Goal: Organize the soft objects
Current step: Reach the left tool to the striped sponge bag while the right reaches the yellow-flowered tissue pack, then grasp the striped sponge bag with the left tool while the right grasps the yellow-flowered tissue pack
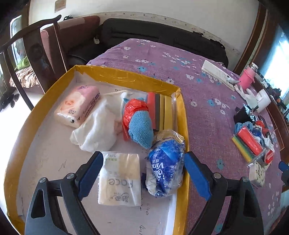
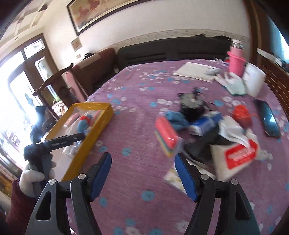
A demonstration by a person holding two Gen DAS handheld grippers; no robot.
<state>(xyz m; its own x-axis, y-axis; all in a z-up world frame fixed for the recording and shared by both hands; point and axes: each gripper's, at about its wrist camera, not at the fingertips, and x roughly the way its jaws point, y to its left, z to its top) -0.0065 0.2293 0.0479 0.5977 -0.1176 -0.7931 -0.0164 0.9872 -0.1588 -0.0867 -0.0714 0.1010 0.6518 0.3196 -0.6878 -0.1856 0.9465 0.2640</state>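
The left hand-held gripper (image 1: 142, 173) hangs released over the yellow tray (image 1: 182, 112), where the blue tissue pack (image 1: 165, 170) lies among sorted soft items. The right hand-held gripper (image 2: 142, 174), likewise released and empty, faces the unsorted pile (image 2: 207, 130) on the table (image 2: 137, 101). Judged next move: align on the sponge pack (image 2: 168, 137) and clamp.

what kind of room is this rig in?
Likely a home living or dining room: a table under a purple floral cloth, a dark sofa along the wall, a framed picture above it, and a wooden chair beside the table.
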